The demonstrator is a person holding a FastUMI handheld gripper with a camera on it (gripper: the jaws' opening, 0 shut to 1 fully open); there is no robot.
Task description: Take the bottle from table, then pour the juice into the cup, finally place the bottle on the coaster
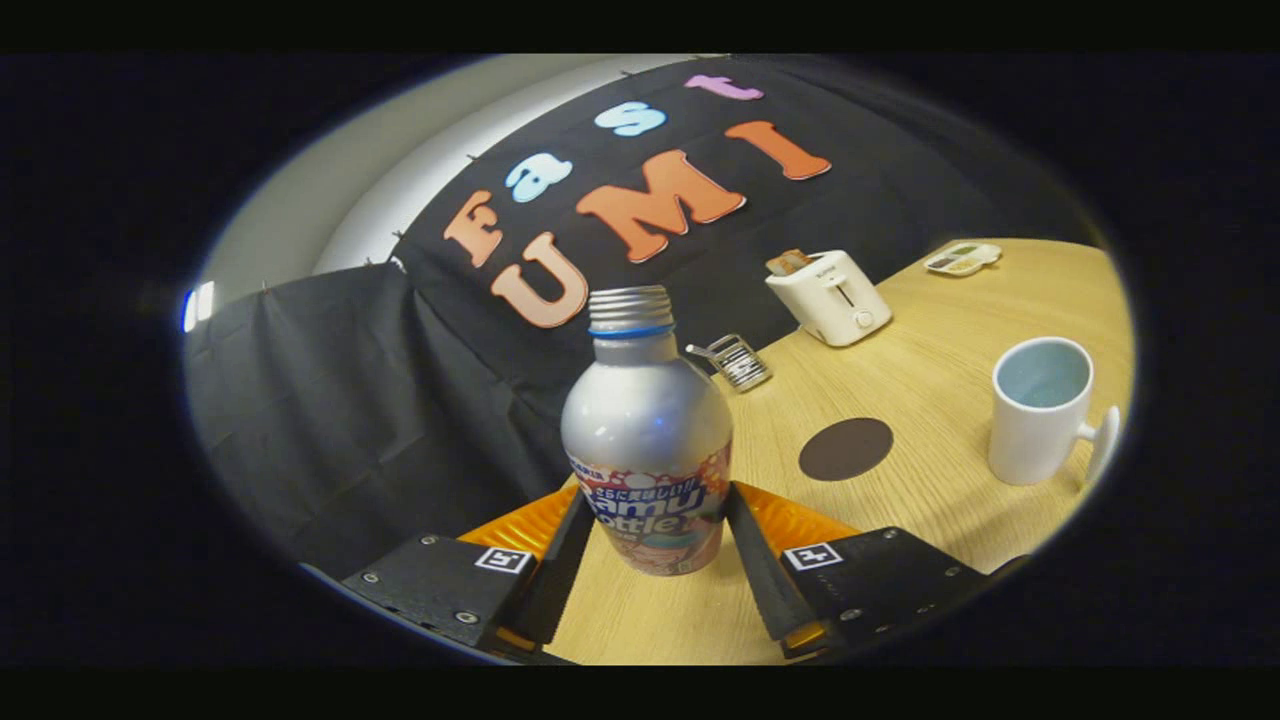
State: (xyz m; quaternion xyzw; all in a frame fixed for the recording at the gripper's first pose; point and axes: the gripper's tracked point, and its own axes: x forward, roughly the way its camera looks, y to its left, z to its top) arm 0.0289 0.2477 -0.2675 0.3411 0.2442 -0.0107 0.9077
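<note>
A silver bottle [645,430] with an open threaded neck, a blue ring and a printed label stands between my fingers. My gripper [660,495] is shut on its lower body, one finger pressing on each side. The bottle stays in line with my fingers while the wooden table [930,530] slants behind it, and its base looks slightly off the tabletop. A dark round coaster [845,448] lies on the table beyond my right finger. Right of the coaster stands a white cup [1040,410], pale blue inside, its handle turned away from the bottle.
A white toaster [830,297] with a slice in it stands at the back of the table by the black cloth wall. A small metal rack [738,362] lies between it and the bottle. A small white tray [962,259] sits at the far edge.
</note>
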